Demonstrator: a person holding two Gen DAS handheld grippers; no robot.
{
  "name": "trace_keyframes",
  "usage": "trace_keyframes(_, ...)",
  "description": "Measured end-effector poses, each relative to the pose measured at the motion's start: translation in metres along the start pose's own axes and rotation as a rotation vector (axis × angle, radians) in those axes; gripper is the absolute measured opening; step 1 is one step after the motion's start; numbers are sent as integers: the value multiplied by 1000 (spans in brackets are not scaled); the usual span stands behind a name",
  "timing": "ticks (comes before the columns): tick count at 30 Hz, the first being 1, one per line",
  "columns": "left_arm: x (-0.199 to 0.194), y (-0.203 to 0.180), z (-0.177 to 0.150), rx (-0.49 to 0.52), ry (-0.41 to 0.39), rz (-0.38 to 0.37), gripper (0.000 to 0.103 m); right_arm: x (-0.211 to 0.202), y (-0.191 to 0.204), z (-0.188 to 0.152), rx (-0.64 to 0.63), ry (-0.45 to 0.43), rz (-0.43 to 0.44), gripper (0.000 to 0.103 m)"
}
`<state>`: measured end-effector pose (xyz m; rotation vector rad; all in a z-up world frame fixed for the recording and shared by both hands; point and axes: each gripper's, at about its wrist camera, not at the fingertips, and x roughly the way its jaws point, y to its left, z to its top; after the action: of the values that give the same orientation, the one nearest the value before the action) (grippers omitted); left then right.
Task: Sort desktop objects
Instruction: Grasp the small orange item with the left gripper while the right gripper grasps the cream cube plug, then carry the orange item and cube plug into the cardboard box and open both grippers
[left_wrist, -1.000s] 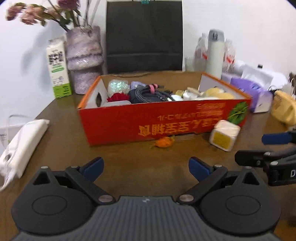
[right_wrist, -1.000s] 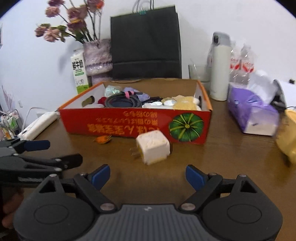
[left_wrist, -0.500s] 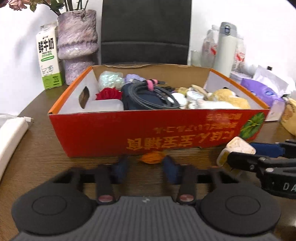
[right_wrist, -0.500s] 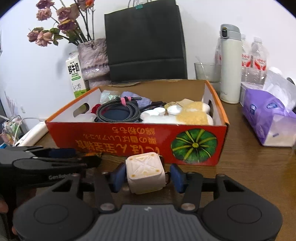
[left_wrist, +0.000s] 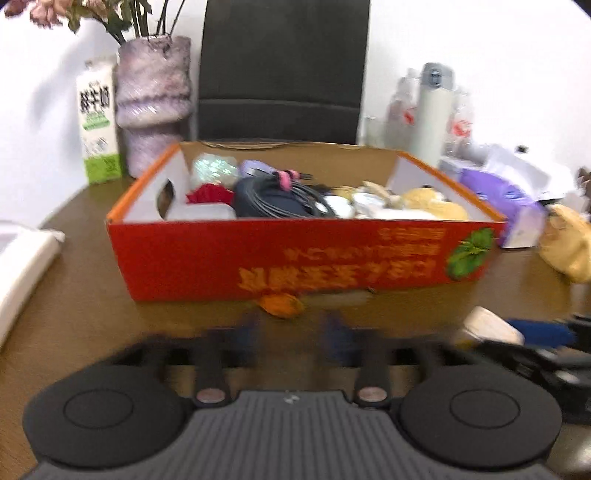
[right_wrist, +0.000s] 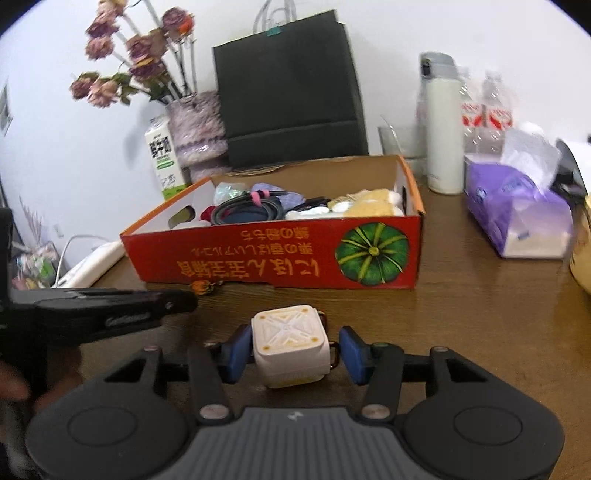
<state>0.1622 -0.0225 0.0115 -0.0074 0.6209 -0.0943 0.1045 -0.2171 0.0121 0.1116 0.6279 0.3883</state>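
I see the red box (right_wrist: 280, 254) lying long axis left to right across the far side of the surface (right_wrist: 480, 314), with my right tool (right_wrist: 291, 350) just near of it, clenched on the white cube (right_wrist: 290, 345). My left tool (left_wrist: 291, 328) is empty, its jaws opening just near of the small orange trinket (left_wrist: 281, 303) at the box's foot. Only the right view shows the grip on the cube; the left view shows just the cube's blurred edge.

Bright, even indoor light; left view motion-blurred, fisheye-bent edges, dark corners.
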Motion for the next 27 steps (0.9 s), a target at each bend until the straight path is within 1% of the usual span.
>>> trace_keyframes(1, 5, -1, 1, -1, 0, 6, 71, -1, -2, -1, 16, 1, 8, 51)
trace_keyframes(2, 12, -2, 4, -4, 19, 14, 65, -1, -3, -2, 29, -1, 13, 51)
trace_keyframes(3, 18, -2, 6, -4, 42, 21, 62, -2, -3, -3, 32, -2, 14, 51)
trace_keyframes(4, 22, -3, 8, -5, 46, 36, 62, -2, -3, -5, 27, -4, 10, 51)
trace_keyframes(7, 29, -1, 14, -41, 38, 88, 53, -2, 2, -6, 7, -13, -11, 51)
trace_keyframes(8, 30, 0, 15, -67, 45, 107, 44, -3, 1, -6, 9, -14, -5, 51)
trace_keyframes(10, 29, 0, 15, -82, 43, 120, 43, -2, 1, -7, 17, -9, 2, 51)
trace_keyframes(11, 27, 0, 13, -81, 38, 120, 40, -3, 1, -7, 15, -8, 1, 51)
trace_keyframes(12, 22, -1, 12, -80, 21, 113, 25, -3, 2, -7, 9, -8, -2, 51)
trace_keyframes(13, 18, -2, 10, -80, 21, 106, 25, -3, 4, -7, 4, -9, -5, 51)
trace_keyframes(14, 15, -1, 8, -94, 28, 99, 18, -3, 5, -8, -3, -9, -6, 51)
trace_keyframes(15, 12, -1, 5, -110, 42, 82, 17, -3, 6, -8, -8, -9, -6, 51)
trace_keyframes(16, 8, -1, 1, -105, 39, 60, 17, -3, 6, -8, -11, -12, -7, 51)
trace_keyframes(18, -2, -5, -6, -84, 36, 57, 16, -4, 7, -9, -17, -12, -5, 51)
trace_keyframes(21, -25, -5, -18, -87, 19, 28, 16, -8, 10, -12, -19, -16, -6, 51)
trace_keyframes(23, -49, -3, -29, -94, 3, 8, 16, -13, 12, -16, -19, -25, -4, 51)
trace_keyframes(26, -95, -1, -51, -123, -60, -73, 16, -29, 20, -25, -29, -62, -4, 51)
trace_keyframes(27, -108, -2, -58, -125, -75, -89, 16, -36, 23, -28, -33, -79, -4, 51)
